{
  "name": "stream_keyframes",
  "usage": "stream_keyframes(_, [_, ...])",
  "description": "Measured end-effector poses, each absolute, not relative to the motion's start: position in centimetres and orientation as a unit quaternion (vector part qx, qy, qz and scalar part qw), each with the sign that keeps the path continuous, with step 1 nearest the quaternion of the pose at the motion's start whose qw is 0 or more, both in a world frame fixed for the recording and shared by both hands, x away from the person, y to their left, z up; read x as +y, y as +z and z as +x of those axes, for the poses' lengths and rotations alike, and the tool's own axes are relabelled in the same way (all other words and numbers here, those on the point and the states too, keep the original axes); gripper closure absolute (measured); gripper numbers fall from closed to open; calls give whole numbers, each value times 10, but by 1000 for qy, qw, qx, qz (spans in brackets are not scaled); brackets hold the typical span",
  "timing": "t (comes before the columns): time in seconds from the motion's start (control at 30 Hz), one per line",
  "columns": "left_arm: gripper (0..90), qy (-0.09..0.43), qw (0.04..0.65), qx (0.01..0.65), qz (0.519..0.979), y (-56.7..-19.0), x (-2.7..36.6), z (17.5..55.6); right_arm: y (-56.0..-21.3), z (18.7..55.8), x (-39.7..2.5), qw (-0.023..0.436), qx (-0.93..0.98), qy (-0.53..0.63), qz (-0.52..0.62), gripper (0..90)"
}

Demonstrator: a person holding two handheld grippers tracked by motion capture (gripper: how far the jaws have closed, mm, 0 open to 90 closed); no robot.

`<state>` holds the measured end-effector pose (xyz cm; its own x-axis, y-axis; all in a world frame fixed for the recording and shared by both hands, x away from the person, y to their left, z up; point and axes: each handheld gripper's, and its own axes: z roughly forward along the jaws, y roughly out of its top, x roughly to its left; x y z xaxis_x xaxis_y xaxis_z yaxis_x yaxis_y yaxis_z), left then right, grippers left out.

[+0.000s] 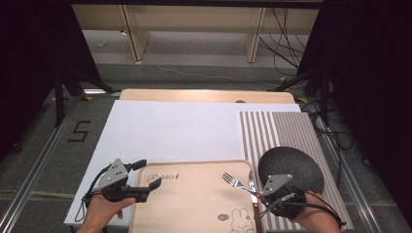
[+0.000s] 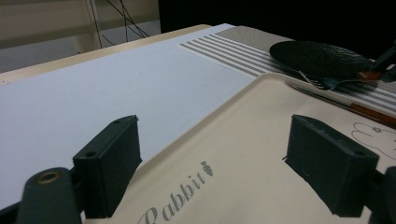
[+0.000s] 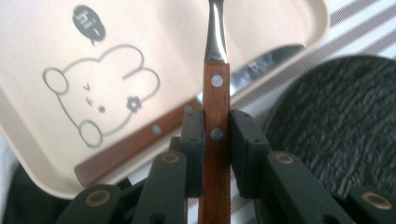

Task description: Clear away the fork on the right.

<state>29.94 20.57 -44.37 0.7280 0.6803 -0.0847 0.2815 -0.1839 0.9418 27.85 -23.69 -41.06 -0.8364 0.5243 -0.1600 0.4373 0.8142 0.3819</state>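
Your left black two-jaw gripper (image 1: 139, 179) carries a grey three-cornered plate dotted with small holes, as does your right black two-jaw gripper (image 1: 263, 198). Brass-ringed pivots show near the jaws; thin black cables trail back, perhaps looping over your hands.

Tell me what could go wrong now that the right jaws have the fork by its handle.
The right gripper pinches the fork low on its narrow wooden handle, so it could pivot or slip. The knife lies on the tray edge just beside it and could get knocked. The left gripper straddles the tray's corner and might nudge it.
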Motion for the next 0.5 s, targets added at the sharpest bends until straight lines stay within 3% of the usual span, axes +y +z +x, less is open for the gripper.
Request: stream_keyframes(0.5, [171,182,552,321,748,-443,206,299,-417,277,-207,113,951,170,234,771])
